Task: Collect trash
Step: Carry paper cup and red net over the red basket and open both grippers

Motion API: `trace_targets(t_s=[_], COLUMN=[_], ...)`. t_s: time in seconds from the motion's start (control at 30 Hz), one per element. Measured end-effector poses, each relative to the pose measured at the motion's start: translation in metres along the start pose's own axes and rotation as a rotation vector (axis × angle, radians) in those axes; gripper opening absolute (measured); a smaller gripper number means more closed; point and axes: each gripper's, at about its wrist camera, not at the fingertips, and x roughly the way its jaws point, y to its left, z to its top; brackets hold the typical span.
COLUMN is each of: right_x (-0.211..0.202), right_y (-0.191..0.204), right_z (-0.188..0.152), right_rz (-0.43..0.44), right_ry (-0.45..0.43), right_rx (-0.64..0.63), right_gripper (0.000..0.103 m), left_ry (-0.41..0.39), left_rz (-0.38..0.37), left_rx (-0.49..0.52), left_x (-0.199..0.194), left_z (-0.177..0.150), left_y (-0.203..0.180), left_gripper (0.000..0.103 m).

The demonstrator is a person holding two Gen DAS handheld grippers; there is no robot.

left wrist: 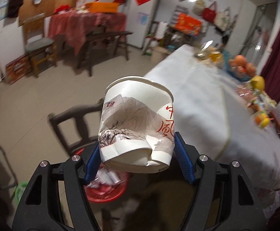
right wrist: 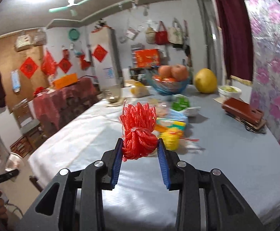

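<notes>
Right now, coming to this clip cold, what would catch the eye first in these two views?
In the left wrist view, a crumpled paper cup fills the centre, clamped in the left gripper above a red bin on the floor. In the right wrist view, the right gripper pinches a bright red mesh bundle over the grey table, with a fruit bowl and a yellow pomelo at its far end.

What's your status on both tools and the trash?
Left tool shut on crumpled paper cup, above red bin on the floor. Right tool shut on red mesh net, over the table. Nothing blocking.
</notes>
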Motion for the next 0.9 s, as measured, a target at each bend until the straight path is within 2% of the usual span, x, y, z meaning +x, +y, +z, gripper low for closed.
trace_targets(t_s=[0.2,0.4,0.43,0.5,0.57,0.63,0.8,0.9], right_x=[-0.021,-0.019,-0.017,-0.011,-0.004,0.004,0.022,0.036], right_y=[0.041,0.072,0.077,0.090,0.103,0.119,0.174,0.220], right_z=[-0.012,-0.027,-0.029,-0.033,-0.036,-0.041,-0.057,-0.076], right_rz=[0.062,0.126,0.135,0.156,0.180,0.215,0.326,0.415], right_ry=[-0.006,0.045,0.051,0.071,0.093,0.122,0.206,0.289], right_rx=[-0.069,-0.097,-0.100,-0.112,-0.123,-0.140,-0.220,-0.293], right_gripper=[0.036,0.036,0.036,0.036,0.036,0.036,0.036,0.036], left_ry=[0.094,0.192,0.212,0.236,0.245,0.224,0.094,0.044], left_rz=[0.066,0.095,0.106,0.130,0.147,0.180,0.353,0.429], left_rx=[-0.055,-0.143,-0.159,-0.184,-0.213,-0.246,-0.357,-0.428], left_x=[0.024,0.057,0.063,0.069,0.071,0.066,0.037,0.024], left_z=[-0.027,-0.043,-0.046,-0.047,-0.048,-0.046,-0.039,-0.039], left_y=[0.035,0.064,0.069,0.074,0.083,0.093,0.123,0.142], left_gripper=[0.068,0.069,0.072,0.084,0.085,0.087,0.096,0.096])
